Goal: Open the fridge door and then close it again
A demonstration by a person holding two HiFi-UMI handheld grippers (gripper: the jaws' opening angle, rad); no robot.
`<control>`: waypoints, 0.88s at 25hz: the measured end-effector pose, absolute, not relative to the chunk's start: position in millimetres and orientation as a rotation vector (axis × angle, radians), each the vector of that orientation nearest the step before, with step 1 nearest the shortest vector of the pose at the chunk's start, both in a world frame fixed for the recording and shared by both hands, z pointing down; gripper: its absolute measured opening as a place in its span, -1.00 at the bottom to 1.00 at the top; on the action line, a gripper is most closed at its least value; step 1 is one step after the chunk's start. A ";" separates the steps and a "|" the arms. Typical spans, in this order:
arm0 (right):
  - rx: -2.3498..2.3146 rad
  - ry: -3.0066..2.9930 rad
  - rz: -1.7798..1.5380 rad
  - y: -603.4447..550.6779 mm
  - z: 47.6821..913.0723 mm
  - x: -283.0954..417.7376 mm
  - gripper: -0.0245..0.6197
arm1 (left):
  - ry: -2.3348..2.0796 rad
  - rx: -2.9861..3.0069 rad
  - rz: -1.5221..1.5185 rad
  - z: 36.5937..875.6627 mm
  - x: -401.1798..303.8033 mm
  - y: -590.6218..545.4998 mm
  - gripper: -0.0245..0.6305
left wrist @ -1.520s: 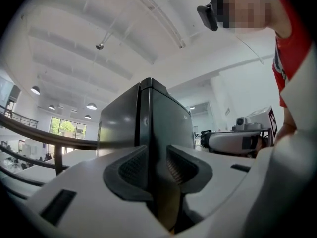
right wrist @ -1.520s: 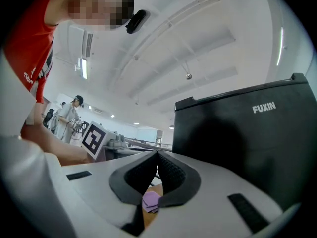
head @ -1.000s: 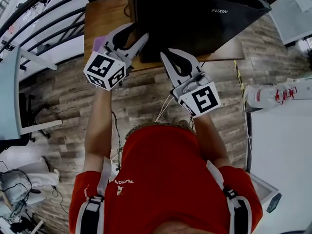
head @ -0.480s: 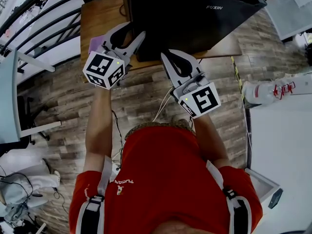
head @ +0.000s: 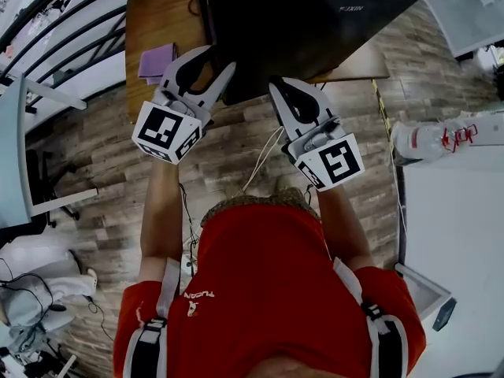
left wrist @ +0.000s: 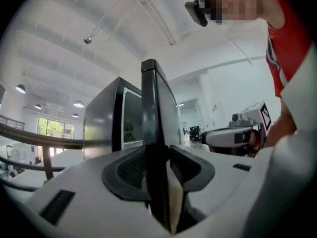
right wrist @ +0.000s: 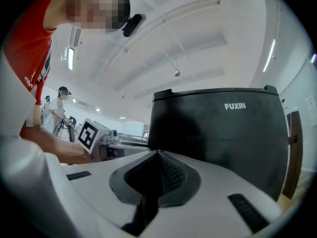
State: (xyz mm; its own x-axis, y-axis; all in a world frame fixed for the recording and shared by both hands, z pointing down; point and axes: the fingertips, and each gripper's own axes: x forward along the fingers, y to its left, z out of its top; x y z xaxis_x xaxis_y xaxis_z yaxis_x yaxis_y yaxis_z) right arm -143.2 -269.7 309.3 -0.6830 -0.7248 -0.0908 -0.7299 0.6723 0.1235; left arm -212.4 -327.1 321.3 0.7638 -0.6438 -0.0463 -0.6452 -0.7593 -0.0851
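You're working one black fridge point(head: 315, 22), which stands on the one wooden table point(head: 157, 22). It is the only appliance there. One purple cloth point(head: 157, 61) lies on the table just beside it.

You have two claws up, both pointing level at the fridge. Your left claw point(head: 220, 56) straddles the free edge of the single fridge door point(left wrist: 156, 113), which stands ajar and is seen edge-on, with the pale inside of the cabinet showing behind it. Those jaws have just been closing, and the door's edge sits between them with the pads against its two faces.

Your right claw point(head: 279, 85) is pinched fully together with nothing in it. It sits near the dark face that carries the one white brand mark; you can't tell whether it touches.

One other person point(right wrist: 62, 103) stands far off in the room.
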 end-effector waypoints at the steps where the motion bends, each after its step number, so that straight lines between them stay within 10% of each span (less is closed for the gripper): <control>1: -1.239 2.841 0.228 -266.6 310.1 -140.9 -0.84 | 1.052 -2.855 0.014 321.4 -210.5 -320.8 -0.46; 22: -1.044 2.859 0.229 -178.1 310.0 -67.2 -0.84 | 1.328 -2.765 0.053 328.5 -144.5 -199.6 -0.50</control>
